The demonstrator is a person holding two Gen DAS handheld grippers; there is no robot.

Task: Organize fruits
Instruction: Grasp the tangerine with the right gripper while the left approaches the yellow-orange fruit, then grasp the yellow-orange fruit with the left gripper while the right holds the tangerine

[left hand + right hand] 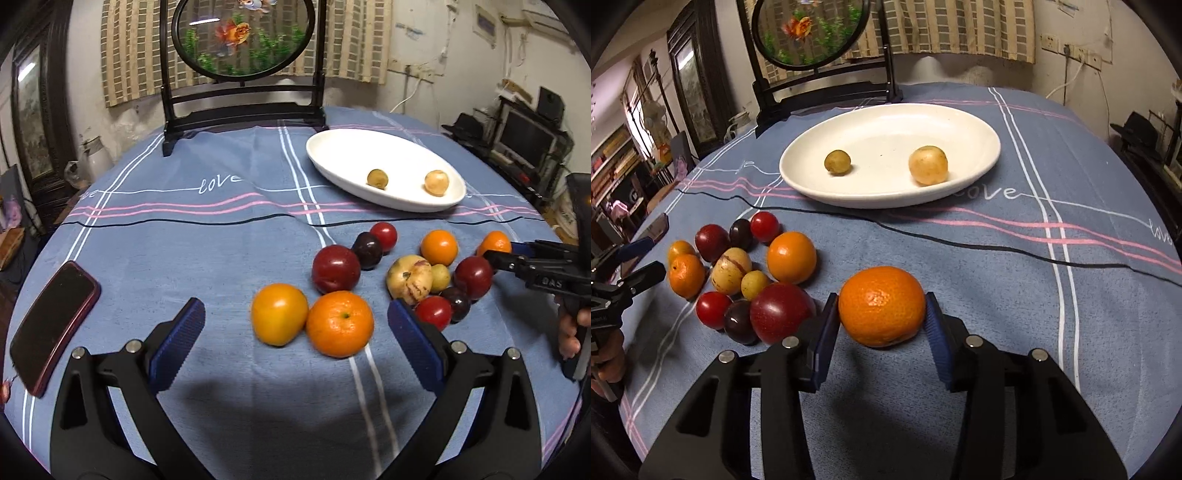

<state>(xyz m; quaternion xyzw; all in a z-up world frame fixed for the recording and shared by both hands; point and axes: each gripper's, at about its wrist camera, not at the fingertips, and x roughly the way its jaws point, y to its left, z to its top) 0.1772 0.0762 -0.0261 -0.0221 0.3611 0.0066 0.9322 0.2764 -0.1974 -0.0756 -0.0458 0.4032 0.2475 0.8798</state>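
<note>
A white oval plate (332, 147) (886, 122) holds a small green-brown fruit (377, 178) (837, 161) and a pale yellow fruit (436, 182) (928, 164). Several fruits lie in a cluster on the cloth: oranges, red plums, dark plums, yellow ones. My right gripper (882, 310) is shut on a mandarin (882, 305) (495, 243), both blue pads touching its sides, right of the cluster. My left gripper (295, 321) is open and empty, its pads either side of a yellow-orange fruit (279, 314) and an orange (340, 323), just behind them.
A phone (51, 325) lies on the blue cloth at the left. A dark wooden stand with a round goldfish panel (243, 37) stands at the table's back. A black cable (997, 245) runs across the cloth before the plate.
</note>
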